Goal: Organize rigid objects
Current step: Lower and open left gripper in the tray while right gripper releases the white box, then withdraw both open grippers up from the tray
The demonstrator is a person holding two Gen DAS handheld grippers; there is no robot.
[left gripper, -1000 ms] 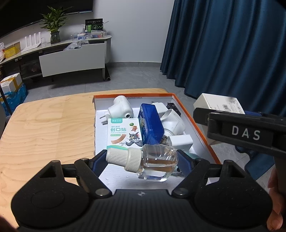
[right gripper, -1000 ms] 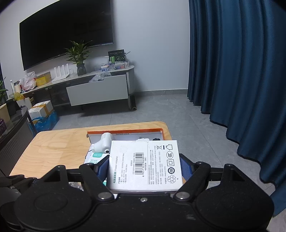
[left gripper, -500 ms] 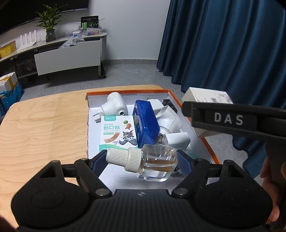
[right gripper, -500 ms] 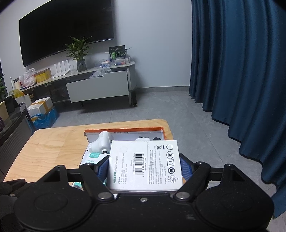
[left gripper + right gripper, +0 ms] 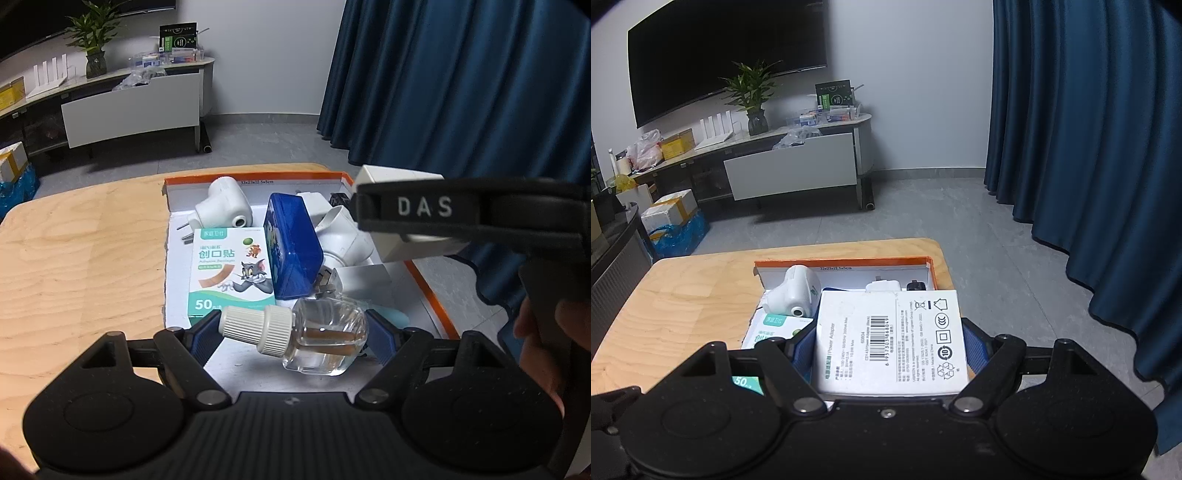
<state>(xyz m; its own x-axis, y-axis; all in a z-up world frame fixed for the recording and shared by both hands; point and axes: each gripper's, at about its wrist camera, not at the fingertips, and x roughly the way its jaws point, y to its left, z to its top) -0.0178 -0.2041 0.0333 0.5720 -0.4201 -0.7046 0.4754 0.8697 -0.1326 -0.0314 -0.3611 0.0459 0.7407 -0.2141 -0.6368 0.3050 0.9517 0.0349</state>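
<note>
We see the left gripper (image 5: 293,328) held low over the near end of the tray (image 5: 428,291), clamped on a small clear bottle (image 5: 314,338) that lies sideways between its fingers, ribbed white cap pointing left. The right gripper (image 5: 890,341) hovers above the tray's right side, gripping a white box (image 5: 892,339) flat, barcode label up. In the left view that gripper crosses the right of the frame. The orange-rimmed tray sits on a wooden table (image 5: 81,251). Inside it: a bandage box (image 5: 229,273), a blue tin (image 5: 293,245) on edge just beside it, a white plug (image 5: 221,206) at the far left. More white pieces crowd the right, partly hidden.
</note>
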